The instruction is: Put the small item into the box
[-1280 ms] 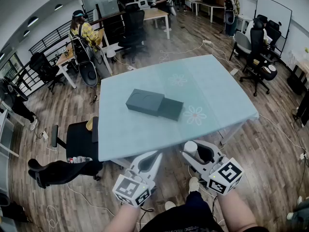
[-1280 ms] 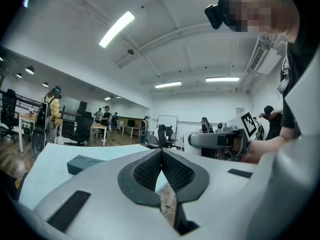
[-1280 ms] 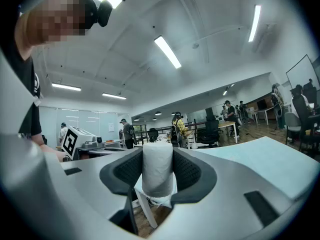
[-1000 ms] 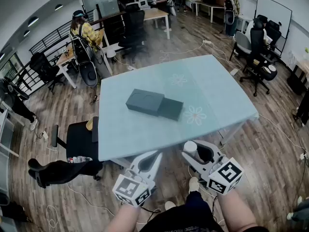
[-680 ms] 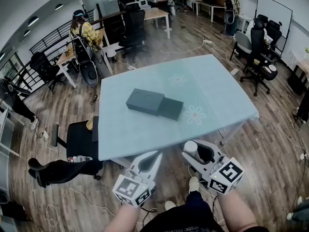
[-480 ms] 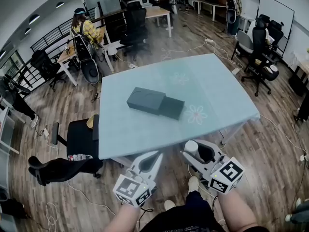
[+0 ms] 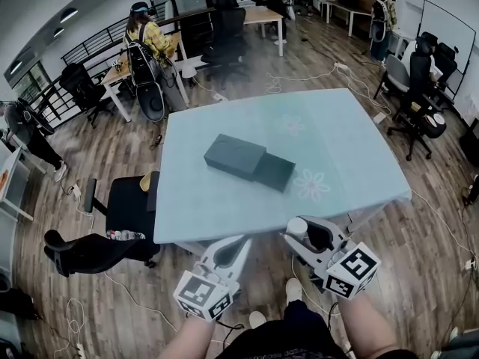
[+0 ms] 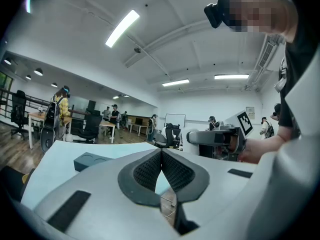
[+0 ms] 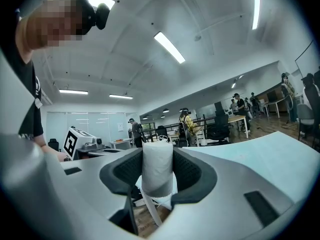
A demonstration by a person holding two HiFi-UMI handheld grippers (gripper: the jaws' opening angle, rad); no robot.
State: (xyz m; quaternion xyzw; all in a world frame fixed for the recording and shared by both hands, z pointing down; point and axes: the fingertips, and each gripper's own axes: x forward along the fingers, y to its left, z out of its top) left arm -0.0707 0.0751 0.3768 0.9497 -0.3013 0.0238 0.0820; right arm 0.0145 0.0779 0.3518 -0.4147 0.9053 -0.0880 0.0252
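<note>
Right gripper (image 9: 158,173) is pinching the small item (image 9: 157,156), a white wrapped roll standing upright between the pads, with a loose tail of wrapping hanging below. Left gripper (image 8: 161,170) has its jaws pressed together on nothing. Both are held at the near edge of the table (image 7: 352,152), out over the floor. The box (image 7: 249,161) lies mid-table, well apart from the roll and on the far side of it. Risks as I judge them: the roll looks soft, so the grip may creep and tilt it on the long reach. A drop here lands on the floor, not the cloth. The hanging tail could snag the table edge or the box rim. I cannot tell whether the box stands open. If it is shut, the closed left gripper must spread first. A nudge could slide the box on the cloth.
</note>
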